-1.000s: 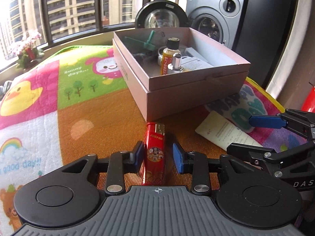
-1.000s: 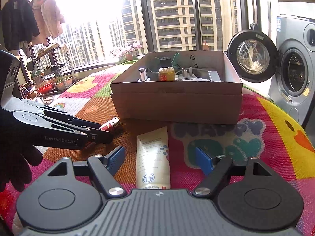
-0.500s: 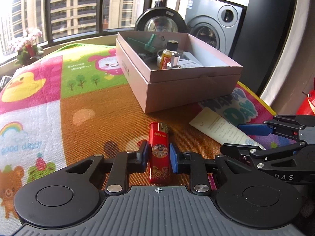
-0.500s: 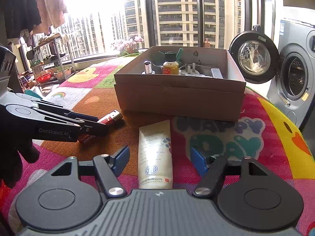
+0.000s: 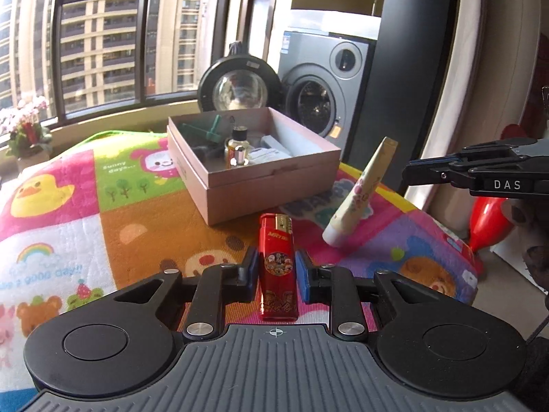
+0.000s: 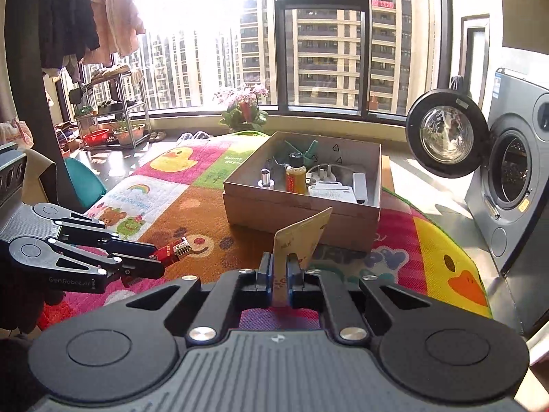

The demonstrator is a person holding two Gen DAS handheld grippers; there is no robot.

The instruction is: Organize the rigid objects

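The left gripper is clamping a glossy red plastic lighter between its blue pads, metal head pointing away from the claw. The right gripper is pinching a cream-coloured squeeze tube by its flat crimped end (the cap end is hanging free, seen from the left wrist view). Ahead of both claws an open pink cardboard box is sitting on the colourful cartoon-print play mat, holding a small amber glass bottle and a white plug adapter.
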